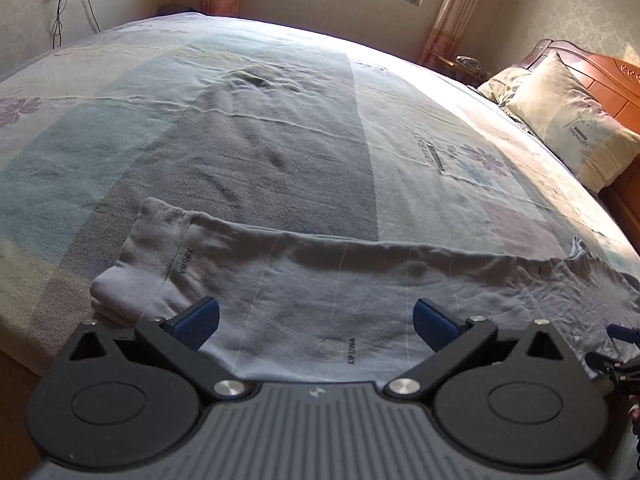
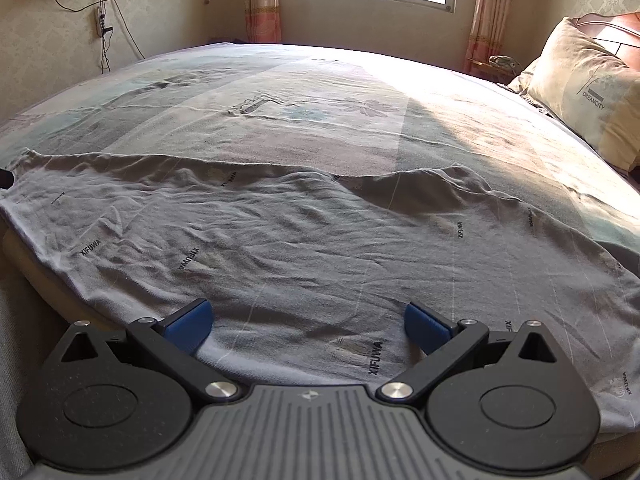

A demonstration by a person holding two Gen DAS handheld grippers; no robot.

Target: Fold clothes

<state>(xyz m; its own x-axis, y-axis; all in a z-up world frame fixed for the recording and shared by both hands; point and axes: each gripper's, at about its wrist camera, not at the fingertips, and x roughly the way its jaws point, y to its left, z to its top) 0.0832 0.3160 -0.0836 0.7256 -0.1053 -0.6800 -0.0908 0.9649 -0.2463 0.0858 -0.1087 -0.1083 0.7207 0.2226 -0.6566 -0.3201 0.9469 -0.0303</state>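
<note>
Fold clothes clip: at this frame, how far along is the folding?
Early. Done: the grey garment lies spread along the bed edge, its left end apparently doubled over. In hand: nothing; left gripper and right gripper hover open above it. Left: the main folds, with wrinkles unsmoothed.

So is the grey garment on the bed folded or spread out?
Mostly spread: the grey garment lies wrinkled across the bed, one end folded.
</note>
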